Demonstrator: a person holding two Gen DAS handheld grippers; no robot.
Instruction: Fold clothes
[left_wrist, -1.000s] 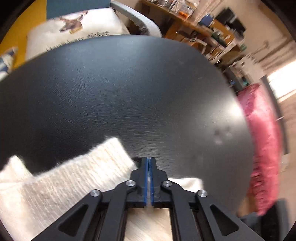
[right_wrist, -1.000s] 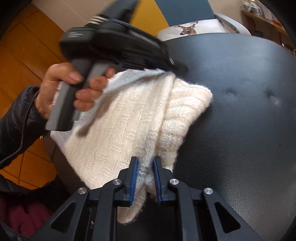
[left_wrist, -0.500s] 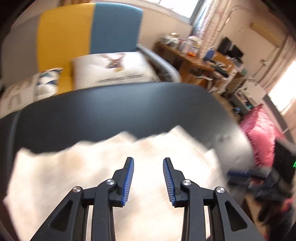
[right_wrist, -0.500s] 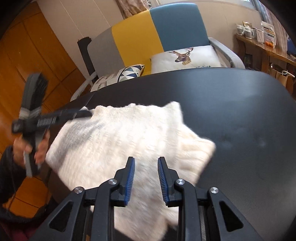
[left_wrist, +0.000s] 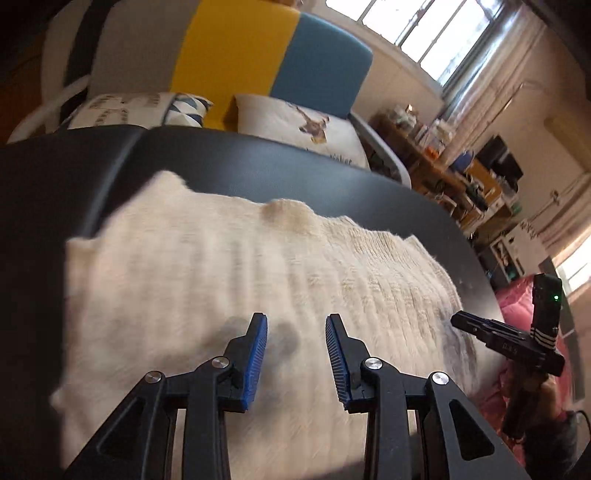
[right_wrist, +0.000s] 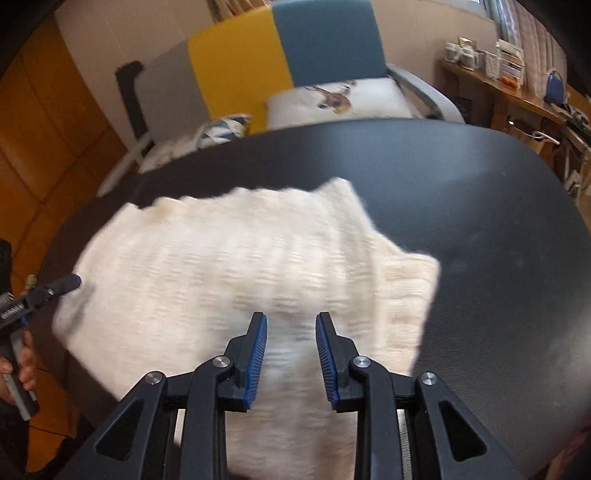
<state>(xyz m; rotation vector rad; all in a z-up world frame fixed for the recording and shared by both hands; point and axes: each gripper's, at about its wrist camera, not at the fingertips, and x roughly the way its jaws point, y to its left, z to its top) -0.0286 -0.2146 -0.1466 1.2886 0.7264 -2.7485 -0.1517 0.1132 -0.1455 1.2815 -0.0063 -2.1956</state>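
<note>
Sweater (left_wrist: 258, 295), cream knit, lies folded into a compact block on my black desk (right_wrist: 498, 229), near the front edge and toward its left side. Starting at the left: my left gripper (left_wrist: 295, 349) hovers over the knit with its jaws wide apart and nothing between them; the wool below is blurred, so I can't say whether the tips touch it. In the middle, the block looks roughly rectangular, with a ribbed piece, a cuff or hem, sticking out at its right corner. Over there my right gripper (right_wrist: 290, 349) hangs above the near part of the knit, jaws likewise apart and gripping nothing. Beyond the desk stands a chair (right_wrist: 280, 62) in grey, yellow and blue, with cushions (right_wrist: 332, 98).

I judge the folding mostly done: the layers are stacked and both jaws are free. What's left, as far as I can see, is tucking that ribbed corner, squaring the edges, or perhaps one more fold.
</note>
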